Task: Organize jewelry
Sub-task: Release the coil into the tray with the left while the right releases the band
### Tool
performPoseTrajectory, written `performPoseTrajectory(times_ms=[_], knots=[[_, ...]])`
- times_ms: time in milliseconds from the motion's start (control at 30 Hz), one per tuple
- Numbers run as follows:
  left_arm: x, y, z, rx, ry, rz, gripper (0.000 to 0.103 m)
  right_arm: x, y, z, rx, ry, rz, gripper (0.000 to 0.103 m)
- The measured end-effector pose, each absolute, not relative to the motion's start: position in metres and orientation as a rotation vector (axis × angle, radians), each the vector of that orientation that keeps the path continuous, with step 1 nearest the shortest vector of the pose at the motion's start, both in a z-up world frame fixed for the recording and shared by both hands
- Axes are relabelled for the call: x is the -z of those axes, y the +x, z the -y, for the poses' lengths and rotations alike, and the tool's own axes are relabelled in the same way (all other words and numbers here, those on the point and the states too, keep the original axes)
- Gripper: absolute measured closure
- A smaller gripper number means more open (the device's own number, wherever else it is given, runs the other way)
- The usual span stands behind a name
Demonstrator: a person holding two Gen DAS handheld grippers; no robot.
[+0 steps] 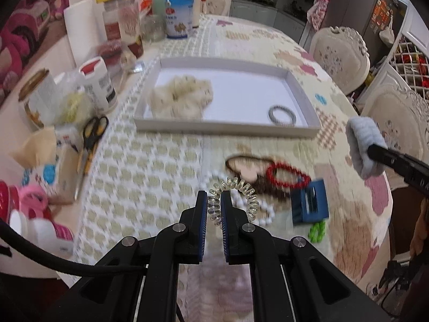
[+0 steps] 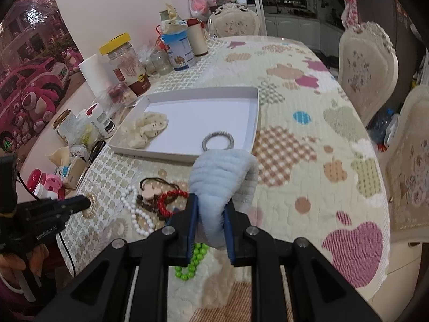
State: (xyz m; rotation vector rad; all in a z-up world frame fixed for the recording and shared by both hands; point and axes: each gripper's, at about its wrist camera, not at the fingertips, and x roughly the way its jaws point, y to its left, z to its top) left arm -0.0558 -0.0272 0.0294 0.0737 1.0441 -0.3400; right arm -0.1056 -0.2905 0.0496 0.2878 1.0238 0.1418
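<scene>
1. Kitchen-dining setting: the table [image 2: 308, 123] is covered by a quilted cloth printed with apple shapes; upholstered chairs [image 2: 367, 67] stand along its far and right-hand edges.
2. Left claw [image 1: 214, 201]: its two blue-padded fingers are clamped on a clear spiral coil hair tie [image 1: 241, 190], which arches up and to the right of the fingertips.
3. Right claw [image 2: 210, 206]: pressed together on a pale blue fluffy scrunchie [image 2: 219, 174], which bulges upward out of the fingertips and hides part of the view ahead.
4. Ahead of both claws lies a shallow white cardboard tray [image 1: 222, 128]. Inside it, to the left, rests a cream ruffled fabric scrunchie [image 1: 182, 96]; near its front right corner lies a grey ribbed ring hair tie [image 1: 281, 114].
5. Between the claws and the tray, loose on the cloth: a red bead bracelet [image 1: 287, 177], a white pearl bead strand [image 2: 136, 214], a brown cord necklace with a pale pendant [image 2: 150, 190], and a green bead string [image 2: 191, 263] just beneath the right claw.
6. Right of the left claw sits a small blue box-shaped object [image 1: 311, 204]; its nature cannot be told.
7. Left of both claws, clutter lines the table edge: yellow-handled scissors [image 1: 91, 139], a yellow-lidded glass jar [image 2: 123, 61] and a blue-and-white tin [image 2: 179, 51].
</scene>
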Motion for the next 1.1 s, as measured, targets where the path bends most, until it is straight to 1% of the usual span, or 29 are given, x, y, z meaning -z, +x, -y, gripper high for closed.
performPoseTrajectory(times_ms=[200, 533, 767, 1100], knots=[[-0.041, -0.031, 0.033, 0.32, 0.068, -1.013, 0.103, -0.057, -0.084, 0.285, -0.154, 0.263, -1.013, 0.085], [-0.051, 0.017, 0.048, 0.296, 0.046, -1.0, 0.103, -0.052, -0.045, 0.289, -0.167, 0.257, -1.022, 0.085], [-0.039, 0.054, 0.072, 0.291, 0.043, -1.027, 0.103, -0.045, -0.007, 0.296, -0.182, 0.278, -1.031, 0.085], [-0.012, 0.093, 0.097, 0.262, 0.063, -1.068, 0.103, -0.013, 0.047, 0.295, -0.218, 0.287, -1.085, 0.085]])
